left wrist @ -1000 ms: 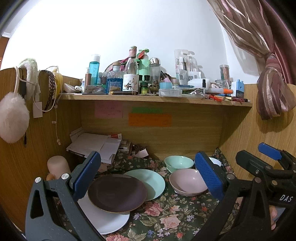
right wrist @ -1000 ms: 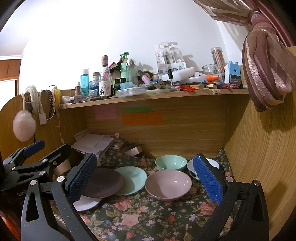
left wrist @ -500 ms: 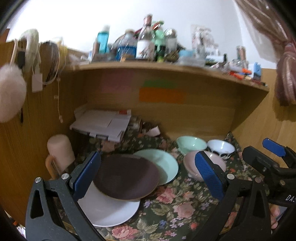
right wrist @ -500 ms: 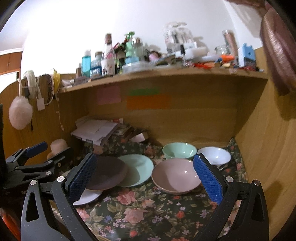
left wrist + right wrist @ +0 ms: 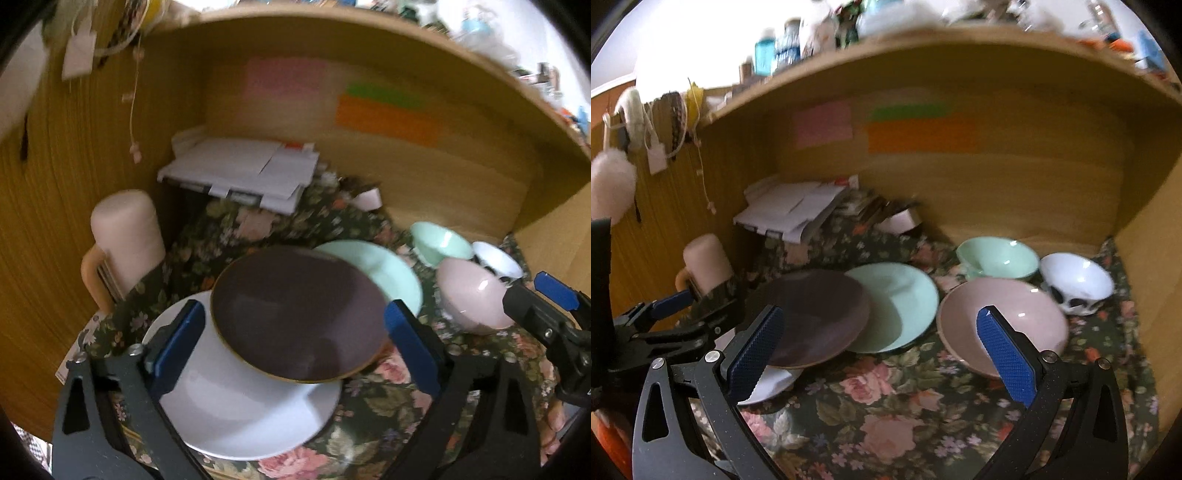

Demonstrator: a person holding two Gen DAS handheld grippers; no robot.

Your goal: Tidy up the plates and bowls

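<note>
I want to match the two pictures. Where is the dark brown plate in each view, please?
Left wrist view: the dark brown plate is in the centre, lying partly over the white plate, between the open jaws of the left gripper.
Right wrist view: the same plate is left of centre, behind the left finger of the right gripper.
Shared landmark: the orange paper on the back wall.

Bare floral cloth [image 5: 886, 406] before crowded plates [image 5: 894, 306]
</note>
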